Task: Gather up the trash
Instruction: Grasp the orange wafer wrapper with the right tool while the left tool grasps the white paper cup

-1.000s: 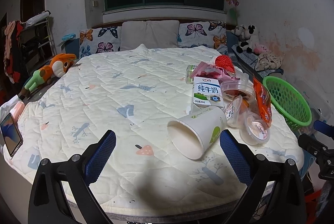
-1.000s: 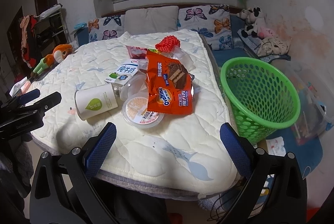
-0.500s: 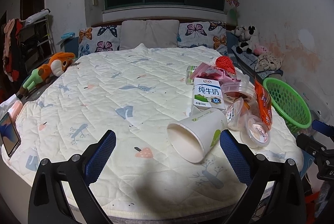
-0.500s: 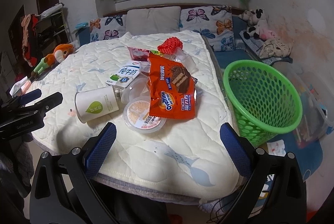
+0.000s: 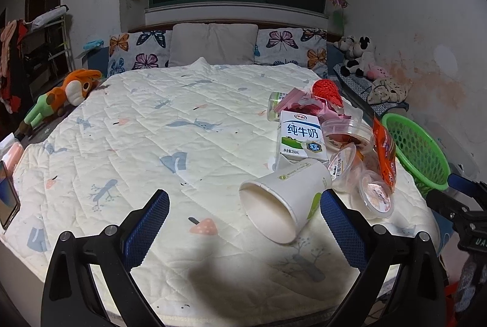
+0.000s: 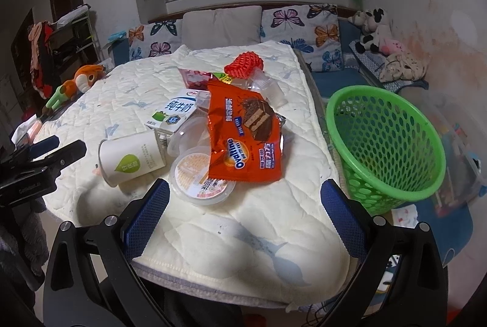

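Note:
A pile of trash lies on the bed's right side. A white paper cup lies on its side, mouth toward my left gripper, which is open just short of it. Behind the cup stands a milk carton. An orange Ovaltine wrapper rests over clear plastic cups. A red foam net lies at the back. My right gripper hangs open above the mattress edge, near the wrapper. The green basket stands right of the bed.
An orange plush toy lies at the bed's left edge, a phone at the near left. Pillows line the headboard. Soft toys sit on a bench beside the right wall. Papers lie on the blue floor mat.
Both grippers have edged forward toward the trash pile, so the cup and wrapper appear slightly larger and nearer. Nothing has been grasped or shifted.

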